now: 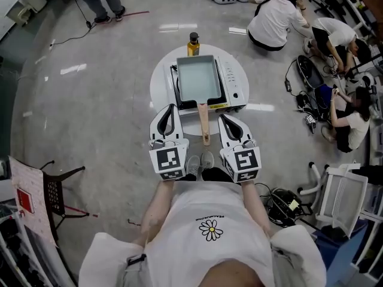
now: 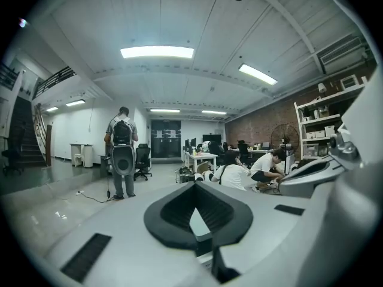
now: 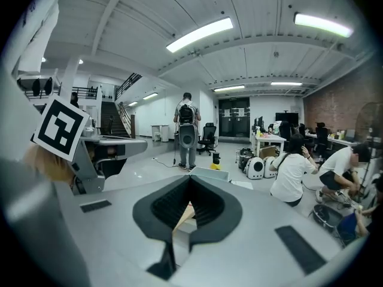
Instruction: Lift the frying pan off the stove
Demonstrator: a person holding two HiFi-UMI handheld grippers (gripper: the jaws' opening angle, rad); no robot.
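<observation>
A rectangular grey frying pan [image 1: 197, 79] sits on a white portable stove [image 1: 234, 82] on a small round table [image 1: 158, 82]. Its wooden handle [image 1: 204, 121] points back toward me. My left gripper [image 1: 172, 108] is left of the handle and my right gripper [image 1: 222, 117] is right of it. Both are shut and empty, and neither touches the handle. In the right gripper view the pan's rim [image 3: 209, 173] shows just past the closed tips [image 3: 190, 178], and a bit of the handle [image 3: 185, 215] shows under them. The left gripper view shows its closed tips [image 2: 194, 185] over a pale surface.
A yellow-capped bottle [image 1: 193, 43] stands behind the stove. Several people [image 1: 275, 17] sit on the floor at the right among bags and cables. Someone with a backpack [image 2: 122, 151] stands farther off. A black chair [image 1: 57, 190] is at my left, a white rack [image 1: 341, 196] at my right.
</observation>
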